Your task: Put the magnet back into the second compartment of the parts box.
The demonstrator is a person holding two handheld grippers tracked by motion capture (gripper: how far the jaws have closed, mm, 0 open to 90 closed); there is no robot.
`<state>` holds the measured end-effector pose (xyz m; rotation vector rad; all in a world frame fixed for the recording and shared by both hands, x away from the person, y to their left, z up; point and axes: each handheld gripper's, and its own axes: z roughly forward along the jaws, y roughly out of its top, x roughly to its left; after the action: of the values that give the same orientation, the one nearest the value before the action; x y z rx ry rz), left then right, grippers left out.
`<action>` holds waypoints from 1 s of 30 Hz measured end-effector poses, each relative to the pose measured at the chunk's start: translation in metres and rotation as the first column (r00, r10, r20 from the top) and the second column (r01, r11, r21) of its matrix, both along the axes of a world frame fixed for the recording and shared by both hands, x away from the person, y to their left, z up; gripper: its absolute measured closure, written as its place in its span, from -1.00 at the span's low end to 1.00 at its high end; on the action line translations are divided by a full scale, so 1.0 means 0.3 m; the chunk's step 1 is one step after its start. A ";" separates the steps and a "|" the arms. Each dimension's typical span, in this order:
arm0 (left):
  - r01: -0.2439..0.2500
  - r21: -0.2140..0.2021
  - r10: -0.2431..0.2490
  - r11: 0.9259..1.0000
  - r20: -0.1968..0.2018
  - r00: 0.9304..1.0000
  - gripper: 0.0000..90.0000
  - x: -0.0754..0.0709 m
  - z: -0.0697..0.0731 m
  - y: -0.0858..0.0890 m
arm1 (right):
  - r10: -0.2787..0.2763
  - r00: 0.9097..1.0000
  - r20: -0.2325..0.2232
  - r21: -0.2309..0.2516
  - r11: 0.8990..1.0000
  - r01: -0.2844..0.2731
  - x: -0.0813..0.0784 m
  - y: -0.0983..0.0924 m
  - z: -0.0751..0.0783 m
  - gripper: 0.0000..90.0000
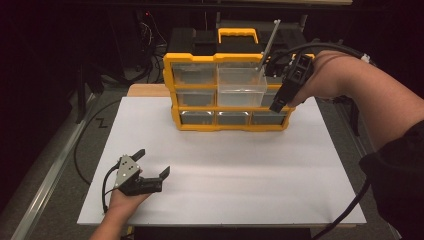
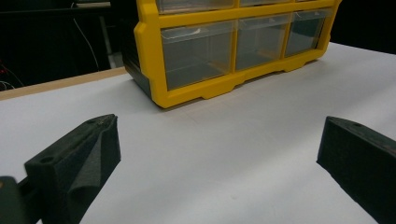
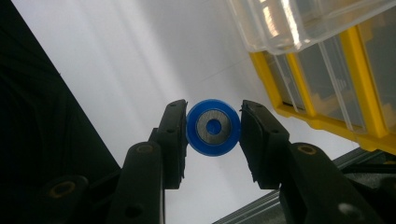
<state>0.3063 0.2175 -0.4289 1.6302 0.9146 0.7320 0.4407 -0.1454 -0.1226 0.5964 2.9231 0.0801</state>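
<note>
- Blue disc [image 3: 213, 127] sits pinched between the right gripper [image 3: 213, 128] jaws, just beside the pulled-out clear drawer [image 1: 242, 86] of the yellow organiser [image 1: 170, 80], drawer to its left.
- Left gripper [image 1: 152, 162] rests wide and empty, well apart.

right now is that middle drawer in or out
Out. The clear drawer juts forward from the yellow organizer while its neighbours sit flush; the right gripper holds a blue disc beside it.

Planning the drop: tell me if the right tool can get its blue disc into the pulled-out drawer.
Probably yes. The right tool holds the blue disc just beside the open clear drawer, with nothing between them.
</note>
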 end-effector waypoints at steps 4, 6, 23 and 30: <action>-0.001 -0.002 0.001 1.000 -0.001 1.000 -1.00 0.000 0.000 0.001 | 0.000 1.000 0.006 -0.004 1.000 0.000 0.008 0.008 0.014 0.43; -0.001 -0.002 0.001 1.000 0.001 1.000 -1.00 0.000 0.000 0.001 | -0.006 1.000 0.010 -0.008 1.000 0.006 0.009 0.013 0.022 0.43; -0.003 -0.007 0.003 1.000 0.001 1.000 -1.00 -0.002 0.001 0.002 | 0.009 1.000 0.030 -0.013 1.000 -0.009 0.035 0.075 0.072 0.43; -0.003 -0.009 0.003 1.000 0.002 1.000 -1.00 -0.003 0.001 0.003 | 0.015 0.999 0.040 -0.010 1.000 -0.014 0.049 0.104 0.087 0.43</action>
<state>0.3054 0.2184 -0.4286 1.6202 0.9182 0.7308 0.4552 -0.1142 -0.0965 0.5657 2.8872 0.0793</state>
